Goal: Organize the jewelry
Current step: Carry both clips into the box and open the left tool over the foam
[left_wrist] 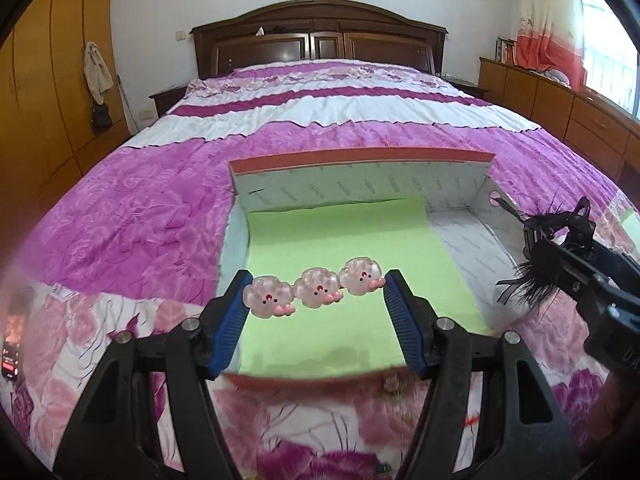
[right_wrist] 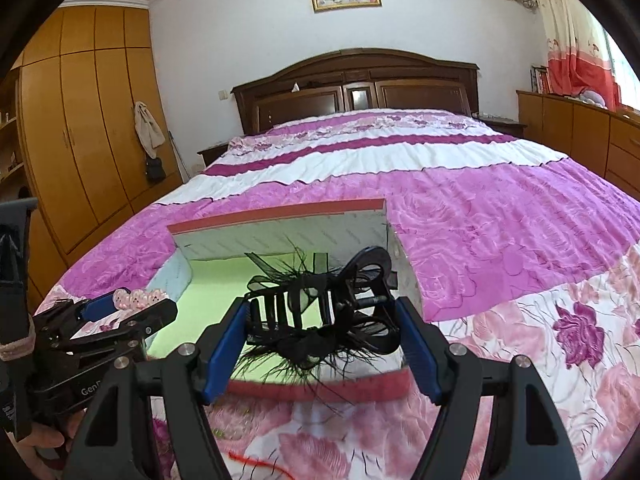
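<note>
You've got both pieces up over the box [left_wrist: 360, 168] on the bed [left_wrist: 140, 216]: left tongs [left_wrist: 316, 292] clamped on the pink hair clip [left_wrist: 316, 289], right tongs [right_wrist: 320, 312] clamped on the black feathered claw clip [right_wrist: 316, 312]. Its green-lined floor looks bare, so both drops are still ahead of you

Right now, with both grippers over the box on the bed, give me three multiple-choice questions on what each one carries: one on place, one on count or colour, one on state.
1. Where is the box?
A. on the bed's quilt
B. on the wooden cabinet
C. on the floor

2. How many pink figures are on the hair clip?
A. one
B. three
C. five

3. What is the right gripper doing?
A. hanging empty
B. clamping a black feathered claw clip
C. clamping a phone

Answers:
1. A, the pink quilt surrounds the box.
2. B, three sit in a row between the left gripper pads.
3. B, the black feathered claw clip spans its blue pads.
</note>
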